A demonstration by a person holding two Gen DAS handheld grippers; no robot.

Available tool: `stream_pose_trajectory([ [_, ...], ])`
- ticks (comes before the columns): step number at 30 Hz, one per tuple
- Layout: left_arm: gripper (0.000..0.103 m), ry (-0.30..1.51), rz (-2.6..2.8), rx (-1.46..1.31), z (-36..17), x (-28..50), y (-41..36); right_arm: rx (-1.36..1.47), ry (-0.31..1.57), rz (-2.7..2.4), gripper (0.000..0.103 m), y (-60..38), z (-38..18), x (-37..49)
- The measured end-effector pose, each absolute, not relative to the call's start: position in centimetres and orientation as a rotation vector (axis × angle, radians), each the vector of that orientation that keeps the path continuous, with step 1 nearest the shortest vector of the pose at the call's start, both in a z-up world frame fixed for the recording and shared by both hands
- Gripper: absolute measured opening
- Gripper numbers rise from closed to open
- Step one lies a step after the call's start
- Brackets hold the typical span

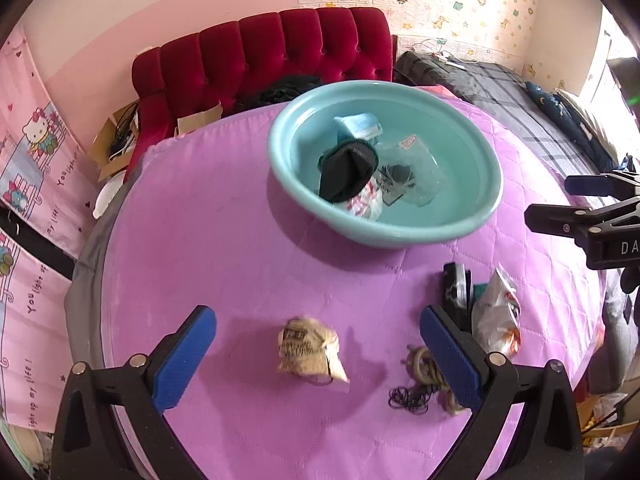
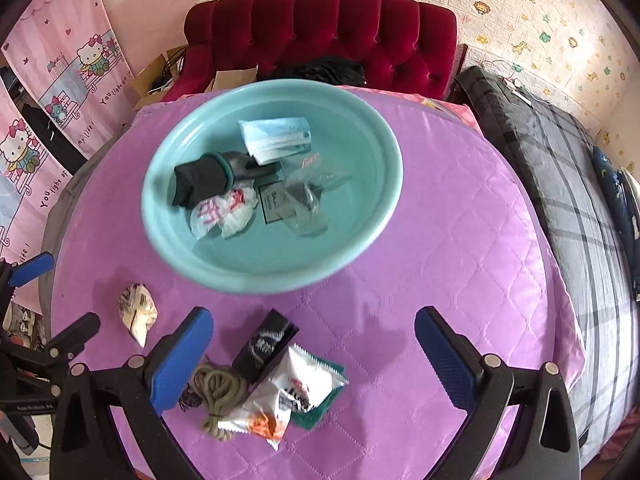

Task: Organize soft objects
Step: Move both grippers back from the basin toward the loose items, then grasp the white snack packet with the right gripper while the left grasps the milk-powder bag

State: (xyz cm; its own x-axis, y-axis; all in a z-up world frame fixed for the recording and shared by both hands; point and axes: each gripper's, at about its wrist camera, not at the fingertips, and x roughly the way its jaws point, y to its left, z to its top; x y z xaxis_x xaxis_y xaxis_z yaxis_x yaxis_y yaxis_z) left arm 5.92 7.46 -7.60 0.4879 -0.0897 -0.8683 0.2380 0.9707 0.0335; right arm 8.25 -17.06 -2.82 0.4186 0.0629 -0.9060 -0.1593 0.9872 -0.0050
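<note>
Your left tongs stand wide open and empty, straddling a crumpled tan packet that lies alone on the purple quilted cover. Your right tongs are just as wide and also empty, hanging over the small heap near you: a coil of olive cord, a black sachet, a white snack wrapper and a green cloth partly under it.

The teal basin sits farther back on the cover and already holds a black sock, a packed face mask, a red-and-white wrapper and a clear plastic bag. So the job looks roughly half done, with the gathering step in hand and about five things left outside.

The tan packet seems the natural next pick. It lies between your left pads already, so lower, close gently, and carry it far and slightly right over the basin rim. It looks light and crushable; a soft squeeze should do.

Room is good: bare cover lies between packet and basin. Mind the right tongs, which show at the right edge of the left view near the basin, and the cover's left edge, not far from the packet.
</note>
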Motion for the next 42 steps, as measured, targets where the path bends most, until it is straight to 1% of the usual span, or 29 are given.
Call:
stream_pose_trajectory([
  [9, 0.103, 1.049, -0.197, 0.165, -9.0, 2.5, 8.9, -0.091, 1.118, 0.116, 0.103, -17.2, -4.1, 5.1],
  [26, 0.103, 1.1, -0.188, 0.161, -12.8, -1.3, 10.1, -0.089, 1.191, 0.084, 0.103, -17.2, -8.9, 1.6],
  [38, 0.103, 1.155, -0.157, 0.126, -14.5, 0.1, 10.2, -0.125, 1.258, 0.05, 0.103, -16.7, -11.4, 2.8],
  [42, 0.103, 1.163, -0.157, 0.133, -14.8, 1.1, 9.7, -0.085, 1.289, 0.05, 0.103, -16.7, -12.3, 3.8],
])
